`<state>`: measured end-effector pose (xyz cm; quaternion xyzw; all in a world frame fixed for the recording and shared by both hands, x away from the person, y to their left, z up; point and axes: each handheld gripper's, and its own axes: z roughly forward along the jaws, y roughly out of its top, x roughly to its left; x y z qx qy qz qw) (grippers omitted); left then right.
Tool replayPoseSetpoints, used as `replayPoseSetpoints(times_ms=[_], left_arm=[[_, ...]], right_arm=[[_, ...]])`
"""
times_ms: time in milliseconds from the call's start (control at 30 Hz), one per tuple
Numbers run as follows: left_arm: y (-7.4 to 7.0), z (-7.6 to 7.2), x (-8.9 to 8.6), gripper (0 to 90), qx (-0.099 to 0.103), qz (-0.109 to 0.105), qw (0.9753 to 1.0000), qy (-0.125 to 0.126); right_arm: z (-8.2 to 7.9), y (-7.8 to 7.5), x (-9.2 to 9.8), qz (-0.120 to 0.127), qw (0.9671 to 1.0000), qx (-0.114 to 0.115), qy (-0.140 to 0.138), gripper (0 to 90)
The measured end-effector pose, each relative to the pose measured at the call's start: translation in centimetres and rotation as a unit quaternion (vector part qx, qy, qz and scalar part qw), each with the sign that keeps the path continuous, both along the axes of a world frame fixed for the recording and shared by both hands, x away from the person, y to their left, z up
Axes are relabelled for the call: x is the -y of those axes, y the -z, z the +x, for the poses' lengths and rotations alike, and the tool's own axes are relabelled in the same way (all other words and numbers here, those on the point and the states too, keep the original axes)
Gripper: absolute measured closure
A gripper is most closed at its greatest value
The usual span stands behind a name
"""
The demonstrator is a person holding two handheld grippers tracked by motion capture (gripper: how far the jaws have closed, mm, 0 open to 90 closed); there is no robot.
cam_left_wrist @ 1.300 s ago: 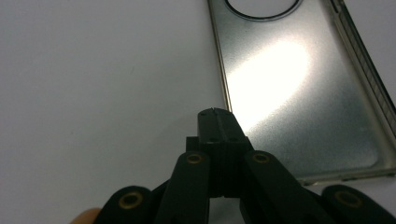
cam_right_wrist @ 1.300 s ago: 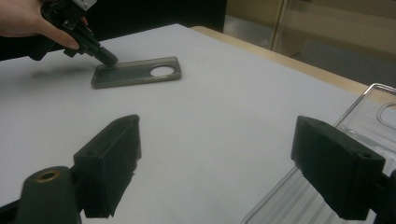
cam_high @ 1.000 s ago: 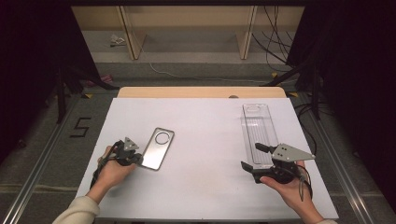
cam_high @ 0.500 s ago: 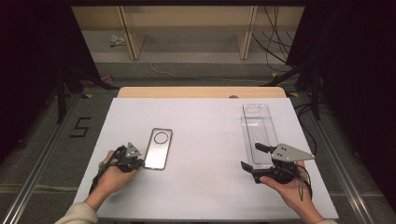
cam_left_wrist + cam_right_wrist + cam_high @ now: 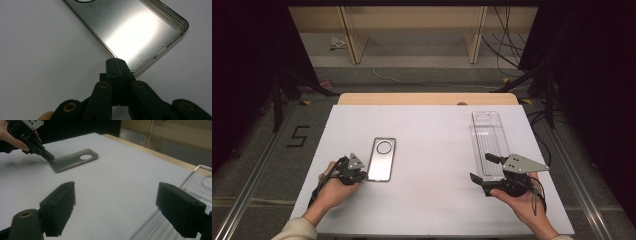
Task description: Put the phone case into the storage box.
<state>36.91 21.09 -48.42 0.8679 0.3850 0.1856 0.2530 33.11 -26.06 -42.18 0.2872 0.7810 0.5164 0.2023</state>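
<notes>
Now the left claw (image 5: 357, 172) has pulled its phone case toward the near edge of the worktop.

Nearest, at lower left of the high view, the left claw is pinched shut on the near rim of the grey phone case (image 5: 381, 159), which has straightened and slid closer over the last second. At lower right the right claw (image 5: 484, 168) holds wide, empty, at the near end of the clear tray (image 5: 488, 135). Dragging looks under way; the white worktop (image 5: 432, 130) beyond lies bare.

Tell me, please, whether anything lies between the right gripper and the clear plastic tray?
Nothing visible does. The right gripper hangs open at the near end of the clear plastic tray; only bare white table surrounds it.
</notes>
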Motion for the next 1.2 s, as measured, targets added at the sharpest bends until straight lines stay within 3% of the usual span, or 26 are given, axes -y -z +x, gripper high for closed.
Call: replayPoseSetpoints(times_ms=[300, 467, 567, 600, 767, 900, 967, 1067, 1133, 1200], left_arm=[[0.0, 0.0, 0.0, 89.4, -0.001, 0.001, 1.0000, 0.001], [-0.4, 0.0, 0.0, 83.9, 0.008, 0.025, 0.9996, 0.008], [-1.1, 0.0, -0.2, 71.5, 0.024, 0.029, 0.9992, 0.011], [-1.4, 0.0, -0.2, 71.5, 0.023, 0.028, 0.9992, 0.016], [-2.9, -0.2, 0.4, 46.5, 0.042, 0.028, 0.9964, 0.068], [-3.9, -0.2, 1.4, 38.2, 0.048, 0.044, 0.9908, 0.119], [-3.9, -0.1, 1.9, 37.7, 0.044, 0.057, 0.9863, 0.148], [-3.7, 0.1, 2.6, 40.4, 0.031, 0.089, 0.9770, 0.191], [-3.4, 0.2, 3.2, 41.6, 0.023, 0.122, 0.9665, 0.224], [-3.2, 0.4, 3.8, 42.4, 0.020, 0.148, 0.9578, 0.246]], right_arm=[[0.0, 0.0, 0.0, 0.000, 1.0000, 0.001, 0.000, 16.9], [0.0, 0.0, 0.0, 0.000, 1.0000, 0.000, 0.000, 16.9], [0.0, 0.0, 0.0, 0.001, 1.0000, 0.000, 0.000, 16.9], [0.0, 0.0, 0.0, 0.001, 1.0000, 0.000, 0.000, 16.9], [0.0, 0.0, 0.0, 0.000, 1.0000, 0.000, -0.001, 16.9], [0.0, 0.0, -0.1, 0.000, 1.0000, 0.000, -0.001, 16.9], [0.0, 0.0, -0.1, -0.001, 1.0000, -0.001, 0.000, 16.9], [0.0, 0.0, -0.1, -0.001, 1.0000, -0.001, 0.000, 16.9], [0.0, 0.0, -0.1, -0.001, 1.0000, 0.000, 0.000, 16.8], [0.0, 0.0, -0.1, -0.001, 1.0000, -0.001, 0.001, 16.8]])
